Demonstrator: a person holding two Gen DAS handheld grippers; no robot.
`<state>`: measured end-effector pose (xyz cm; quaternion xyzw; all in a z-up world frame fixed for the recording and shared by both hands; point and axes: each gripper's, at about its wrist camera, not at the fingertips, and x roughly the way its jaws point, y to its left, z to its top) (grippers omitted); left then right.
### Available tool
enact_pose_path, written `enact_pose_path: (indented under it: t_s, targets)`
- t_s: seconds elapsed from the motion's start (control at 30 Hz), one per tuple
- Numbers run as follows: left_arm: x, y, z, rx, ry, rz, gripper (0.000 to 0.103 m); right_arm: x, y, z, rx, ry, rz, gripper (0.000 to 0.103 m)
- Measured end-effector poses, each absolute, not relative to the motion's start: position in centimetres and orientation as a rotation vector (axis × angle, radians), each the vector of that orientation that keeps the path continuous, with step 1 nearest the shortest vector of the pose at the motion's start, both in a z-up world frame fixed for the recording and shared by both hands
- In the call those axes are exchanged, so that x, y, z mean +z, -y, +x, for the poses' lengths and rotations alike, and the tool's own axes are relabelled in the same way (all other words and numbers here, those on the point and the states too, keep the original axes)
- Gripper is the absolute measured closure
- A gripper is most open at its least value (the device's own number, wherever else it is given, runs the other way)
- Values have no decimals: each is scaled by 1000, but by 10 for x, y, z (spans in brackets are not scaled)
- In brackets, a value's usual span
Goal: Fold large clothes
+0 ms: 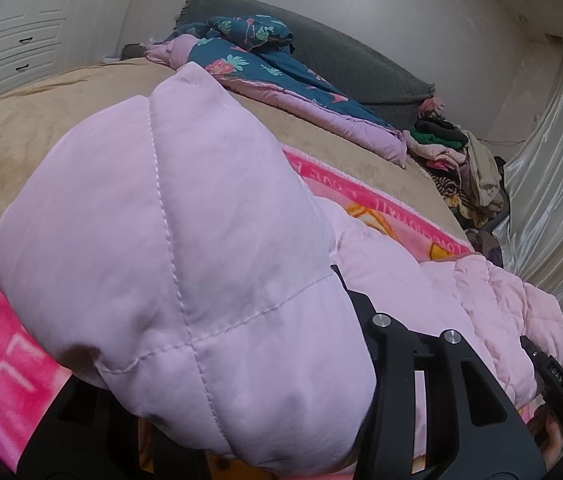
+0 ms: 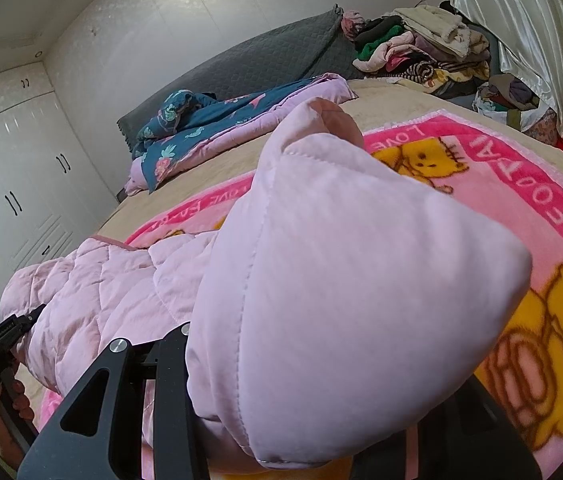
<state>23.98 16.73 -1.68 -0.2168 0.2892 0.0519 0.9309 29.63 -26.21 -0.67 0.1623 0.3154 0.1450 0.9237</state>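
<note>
Left wrist view: clamped on a bunched corner of one pale pink quilted jacket, the left gripper, its fingertips buried under the padding, which fills most of the frame and blocks the near edge of the bed. Beyond it, open tan bedcover up to one folded blue floral quilt and a grey headboard; far right, one heap of clothes against a curtain. At the lower right, the right gripper's body with fingers wrapped round its handle. Right wrist view: clamped likewise on another bunched part of the same jacket, the right gripper, tips hidden. Spread under the jacket, one pink blanket with yellow bears, two plainly seen, its far border well short of the quilt. Left edge: white wardrobe doors, and a hand on the left gripper's handle, pointed slightly downward.
</note>
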Motion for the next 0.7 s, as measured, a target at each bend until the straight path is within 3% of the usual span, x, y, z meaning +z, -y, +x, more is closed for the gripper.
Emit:
enact_pose_path:
  t_s: [0.7]
  targets:
    - [-17, -178, 218, 109, -607, -437, 67, -2, 259, 269, 298, -651, 344, 67]
